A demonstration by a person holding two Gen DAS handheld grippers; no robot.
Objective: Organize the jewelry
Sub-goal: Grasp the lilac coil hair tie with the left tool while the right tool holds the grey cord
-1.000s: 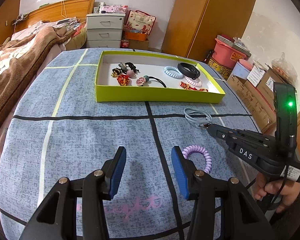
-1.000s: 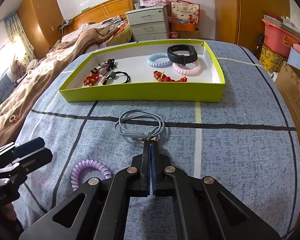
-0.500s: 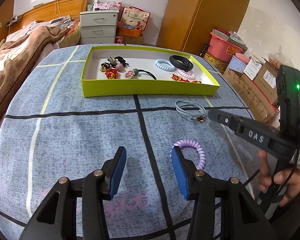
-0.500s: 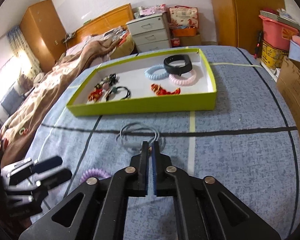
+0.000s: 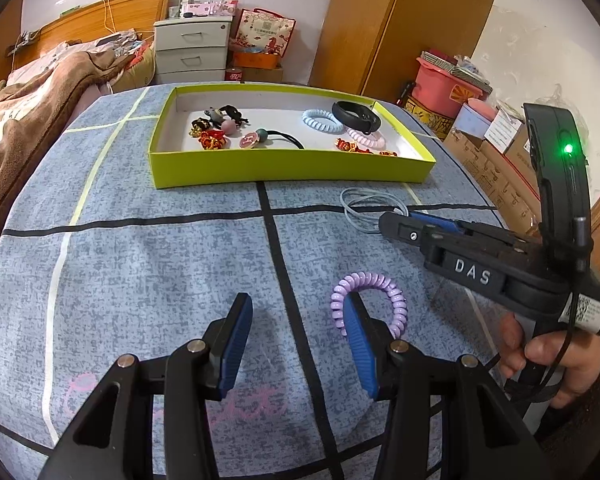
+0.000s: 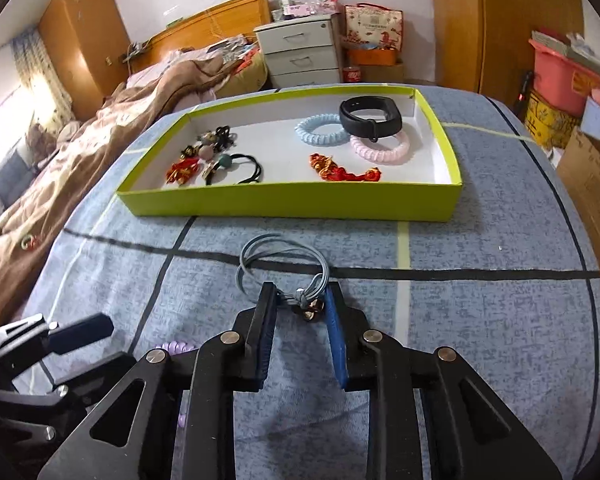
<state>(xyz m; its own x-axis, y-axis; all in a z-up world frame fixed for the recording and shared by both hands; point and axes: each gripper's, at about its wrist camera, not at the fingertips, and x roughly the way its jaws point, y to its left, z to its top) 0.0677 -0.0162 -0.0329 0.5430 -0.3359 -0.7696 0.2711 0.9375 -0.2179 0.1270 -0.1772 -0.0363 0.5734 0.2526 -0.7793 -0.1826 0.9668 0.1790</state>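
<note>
Opening right gripper (image 6: 300,304) over grey cord loop (image 6: 278,258), knot and small bells sitting between the jaws, pads not pressing. Lying on the blue quilt (image 6: 480,320) just in front of the yellow-green tray (image 6: 292,202), outside it. Judging next: centring on the knot, closing fully before lifting, since thin cord slips easily. Hovering left gripper (image 5: 296,342), released and wide, just beside the purple coil band (image 5: 374,294); nothing gripped. Looking slack, thin, several turns, bells at the knot.
</note>
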